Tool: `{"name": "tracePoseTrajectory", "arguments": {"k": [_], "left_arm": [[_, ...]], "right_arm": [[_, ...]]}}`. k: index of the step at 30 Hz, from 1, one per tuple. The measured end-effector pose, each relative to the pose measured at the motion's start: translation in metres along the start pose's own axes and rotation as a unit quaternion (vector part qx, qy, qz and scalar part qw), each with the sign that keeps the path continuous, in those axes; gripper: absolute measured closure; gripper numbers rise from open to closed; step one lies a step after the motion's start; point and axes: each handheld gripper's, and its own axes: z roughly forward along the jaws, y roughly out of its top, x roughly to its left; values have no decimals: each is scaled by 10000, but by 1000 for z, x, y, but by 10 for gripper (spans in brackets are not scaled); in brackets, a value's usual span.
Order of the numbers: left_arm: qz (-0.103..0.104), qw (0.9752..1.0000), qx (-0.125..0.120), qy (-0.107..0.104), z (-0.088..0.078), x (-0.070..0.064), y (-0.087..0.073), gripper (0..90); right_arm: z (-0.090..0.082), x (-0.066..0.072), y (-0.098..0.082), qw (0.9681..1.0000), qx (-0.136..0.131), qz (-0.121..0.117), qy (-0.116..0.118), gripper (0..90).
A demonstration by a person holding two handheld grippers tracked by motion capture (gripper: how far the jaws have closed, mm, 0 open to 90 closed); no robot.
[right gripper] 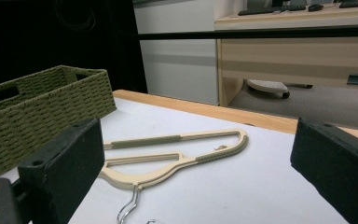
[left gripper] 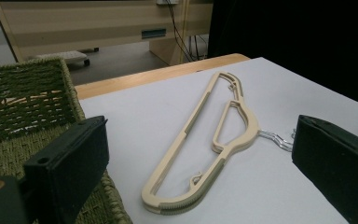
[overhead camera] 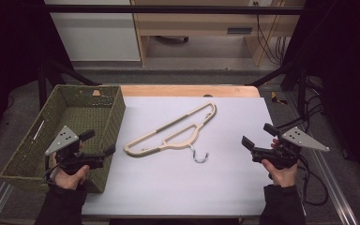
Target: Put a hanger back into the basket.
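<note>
A beige hanger [overhead camera: 171,132] is laid flat at the centre of the frame on the white-covered bench [overhead camera: 225,187], its metal hook [overhead camera: 199,155] pointed toward the lower edge. A green woven basket [overhead camera: 28,150] is set at the left of the bench, well apart from the hanger. The left gripper [overhead camera: 102,143] is held at lower left over the basket's near corner, jaws released and nothing between them. The right gripper [overhead camera: 257,136] is held at lower right, jaws likewise spread and unoccupied, aimed at the hanger.

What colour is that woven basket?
Olive green; the basket shows best in the right gripper view.
</note>
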Motion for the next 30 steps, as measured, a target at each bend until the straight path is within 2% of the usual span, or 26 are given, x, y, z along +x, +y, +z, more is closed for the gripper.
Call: {"name": "tracePoseTrajectory", "arguments": {"k": [8, 15, 17, 23, 24, 27, 30], "left_arm": [[16, 10000, -14, 33, -3, 4, -2, 38], [36, 10000, 2, 50, -3, 7, -3, 37], [62, 10000, 32, 49, -3, 8, -4, 37], [32, 10000, 20, 76, -3, 10, -4, 37], [31, 10000, 14, 94, -3, 10, -4, 37], [25, 10000, 19, 92, -4, 10, -4, 37], [71, 9999, 43, 109, -5, 12, -5, 37]], "right_arm": [[3, 7, 3, 10000, 61, -55, -38, 48], [18, 22, 5, 9994, 255, -246, -3, 65], [21, 24, 5, 9993, 298, -235, 16, 66], [36, 35, 3, 9983, 494, -307, 95, 76], [42, 40, 4, 9979, 528, -351, 142, 83], [48, 47, 5, 9977, 566, -355, 120, 107], [64, 56, 9, 9979, 575, -277, 148, 138]]}}
